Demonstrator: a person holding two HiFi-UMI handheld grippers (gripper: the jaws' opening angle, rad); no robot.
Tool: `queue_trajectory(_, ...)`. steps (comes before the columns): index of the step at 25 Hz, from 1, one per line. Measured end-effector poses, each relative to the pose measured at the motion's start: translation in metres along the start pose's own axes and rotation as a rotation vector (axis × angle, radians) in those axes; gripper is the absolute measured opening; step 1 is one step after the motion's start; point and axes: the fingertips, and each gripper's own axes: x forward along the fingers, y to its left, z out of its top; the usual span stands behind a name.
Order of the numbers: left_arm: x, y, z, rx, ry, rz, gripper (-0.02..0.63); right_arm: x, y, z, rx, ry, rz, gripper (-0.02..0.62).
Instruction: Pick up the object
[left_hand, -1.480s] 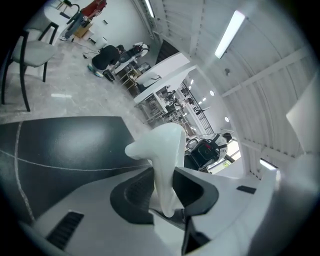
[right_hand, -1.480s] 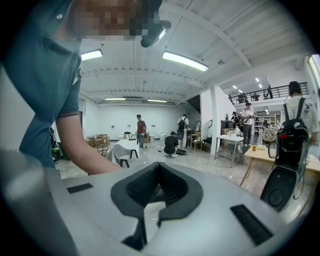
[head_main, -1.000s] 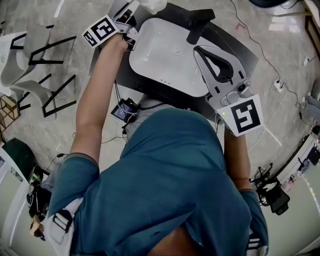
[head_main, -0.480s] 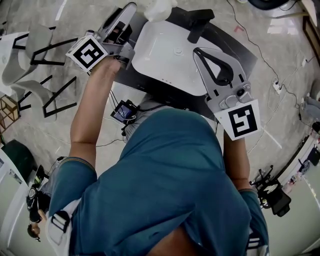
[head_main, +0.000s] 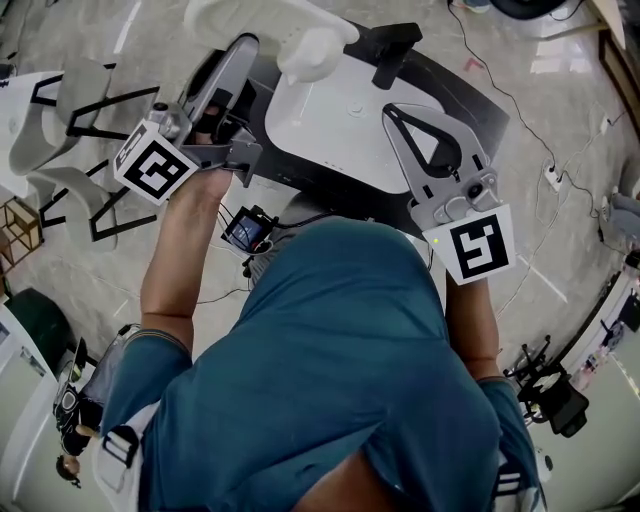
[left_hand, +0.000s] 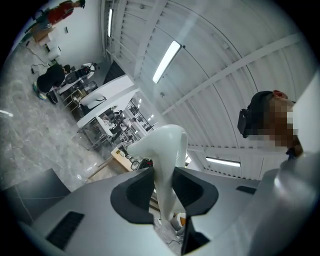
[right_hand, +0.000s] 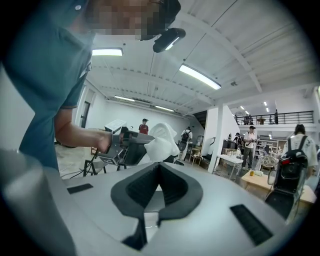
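My left gripper (head_main: 250, 48) is raised at the white basin's (head_main: 340, 130) left edge, shut on a glossy white moulded object (head_main: 308, 52). In the left gripper view the object (left_hand: 167, 150) rises from between the dark pads (left_hand: 137, 192), pinched at its narrow stem. Over the basin's right side my right gripper (head_main: 392, 108) has its jaws together and nothing in them. The right gripper view shows its pads (right_hand: 145, 187) meeting at the tip, with the left gripper (right_hand: 131, 147) and the white object (right_hand: 161, 140) beyond.
The basin sits on a black table (head_main: 470, 90) beside a black block (head_main: 398, 45). White chairs (head_main: 60, 100) stand at the left. Cables and a power strip (head_main: 555, 170) lie on the floor at the right. People stand at tables (right_hand: 240, 157) in the background.
My left gripper has drawn back toward the person and to the left, bringing the white object into view above the basin's corner. The right gripper has hardly moved.
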Motion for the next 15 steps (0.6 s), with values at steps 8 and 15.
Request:
queue_trajectory(8, -0.015, -0.031, 0.013, 0.025, -0.035, -0.029, 0.112, -0.003, 0.002, 0.005, -0.013, -0.015, 0.002, 0.014)
queue_trajectory(15, -0.02, -0.05, 0.015, 0.001, -0.056, -0.031, 0.112, -0.011, 0.001, 0.017, -0.021, -0.021, 0.006, 0.014)
